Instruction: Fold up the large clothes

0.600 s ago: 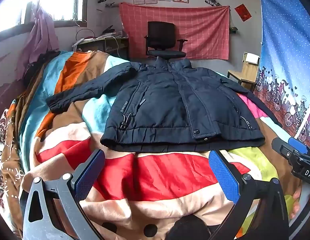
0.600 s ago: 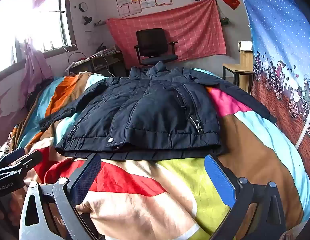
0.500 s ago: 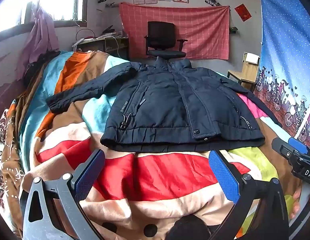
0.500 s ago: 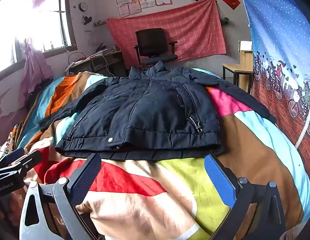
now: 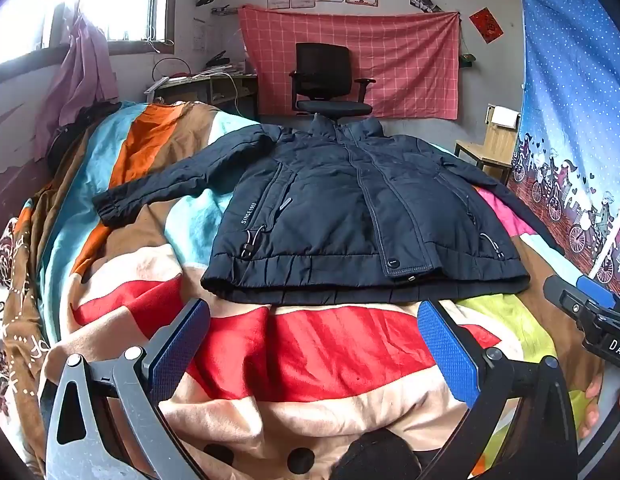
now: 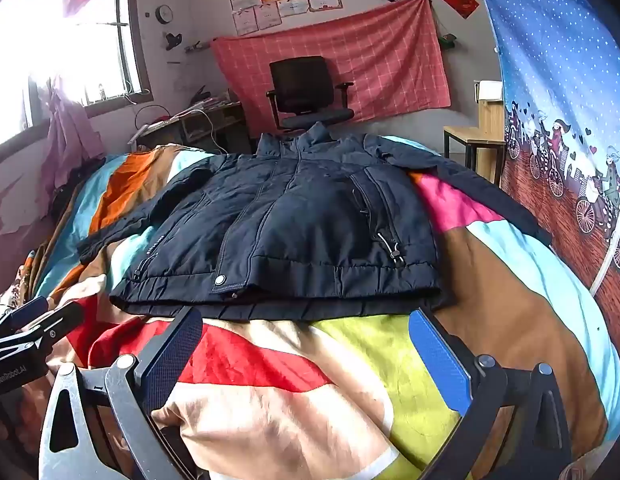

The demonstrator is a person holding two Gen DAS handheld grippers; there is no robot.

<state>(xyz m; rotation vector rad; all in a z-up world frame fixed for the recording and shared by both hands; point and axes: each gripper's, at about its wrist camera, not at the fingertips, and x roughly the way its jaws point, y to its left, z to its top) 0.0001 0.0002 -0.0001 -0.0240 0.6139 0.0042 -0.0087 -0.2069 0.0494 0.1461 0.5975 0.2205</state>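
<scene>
Nothing moved; jacket [image 5: 350, 216] beyond left hand-held gripper [image 5: 314, 332]

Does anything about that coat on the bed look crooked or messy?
Nothing stands out. The dark jacket lies flat, front up and closed, on the striped blanket, its sleeves spread out to the sides.
</scene>
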